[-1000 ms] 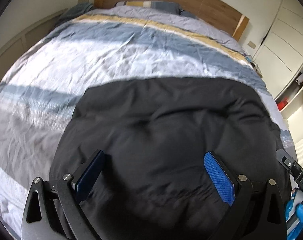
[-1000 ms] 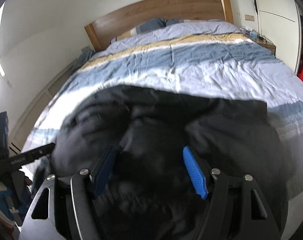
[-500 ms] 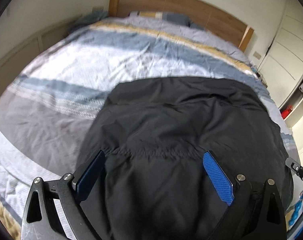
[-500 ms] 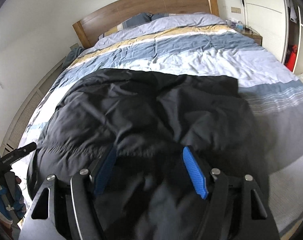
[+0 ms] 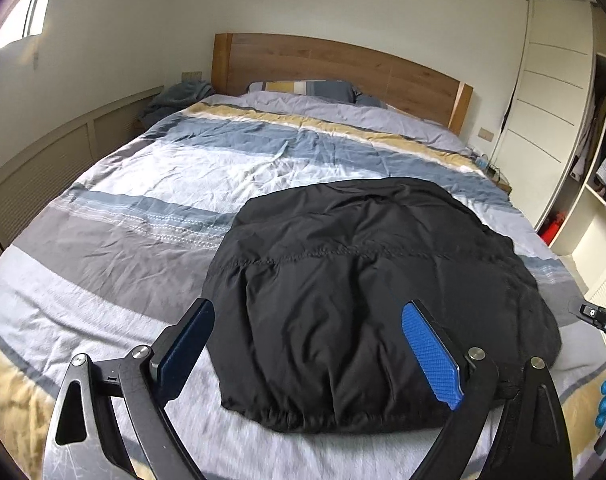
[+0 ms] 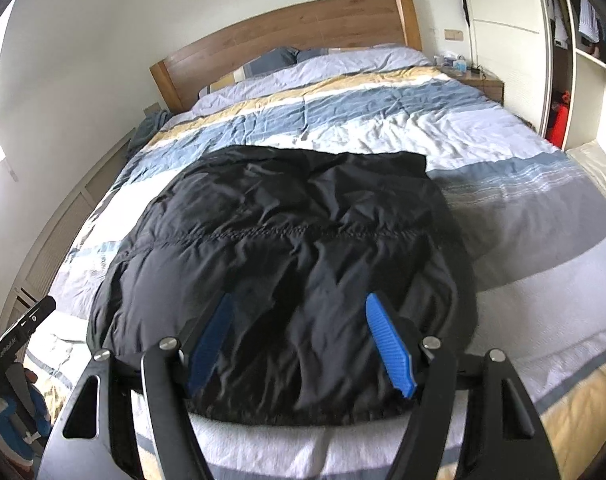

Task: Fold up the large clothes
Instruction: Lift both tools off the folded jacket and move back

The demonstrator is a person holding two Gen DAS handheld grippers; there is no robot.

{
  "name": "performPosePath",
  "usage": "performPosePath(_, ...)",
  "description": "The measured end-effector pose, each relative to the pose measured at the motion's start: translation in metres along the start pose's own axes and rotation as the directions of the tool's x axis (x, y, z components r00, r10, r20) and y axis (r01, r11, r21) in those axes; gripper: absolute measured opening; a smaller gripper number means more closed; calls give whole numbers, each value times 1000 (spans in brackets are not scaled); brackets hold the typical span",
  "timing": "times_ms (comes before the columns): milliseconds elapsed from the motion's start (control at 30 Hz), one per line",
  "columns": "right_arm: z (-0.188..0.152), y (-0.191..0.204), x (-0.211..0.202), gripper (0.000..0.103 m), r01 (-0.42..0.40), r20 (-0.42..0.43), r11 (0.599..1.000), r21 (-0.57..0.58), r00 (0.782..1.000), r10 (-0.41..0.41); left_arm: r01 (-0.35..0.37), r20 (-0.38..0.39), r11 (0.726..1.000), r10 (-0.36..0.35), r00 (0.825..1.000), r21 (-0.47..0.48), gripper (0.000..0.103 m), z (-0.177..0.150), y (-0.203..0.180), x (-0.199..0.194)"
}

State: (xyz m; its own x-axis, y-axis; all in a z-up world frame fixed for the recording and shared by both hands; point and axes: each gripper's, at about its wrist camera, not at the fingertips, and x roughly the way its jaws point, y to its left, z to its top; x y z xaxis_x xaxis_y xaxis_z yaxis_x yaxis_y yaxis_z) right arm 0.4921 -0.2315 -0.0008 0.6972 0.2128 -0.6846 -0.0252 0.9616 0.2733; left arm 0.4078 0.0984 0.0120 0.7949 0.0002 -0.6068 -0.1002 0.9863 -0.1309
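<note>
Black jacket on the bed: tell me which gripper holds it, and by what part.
Neither. The left gripper and right gripper are both open above the black jacket, which lies folded on the striped duvet.

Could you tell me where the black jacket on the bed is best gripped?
Probably the gathered near hem of the black jacket, coming from the foot of the bed. That edge lies closest, bunched into a ridge, and both the left gripper and right gripper are open.
</note>
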Motion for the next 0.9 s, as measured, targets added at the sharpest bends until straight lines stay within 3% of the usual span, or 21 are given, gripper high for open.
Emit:
performPosePath(367,-21,2,-76,72,-11,62,1000,23,998,9,-22,73,999,18,997,42,102,-21,-3,-78)
performPosePath(900,-72,20,-177,75,-37,112,999,28,993,34,-38,125,999,37,991,12,103,-47,14,-183)
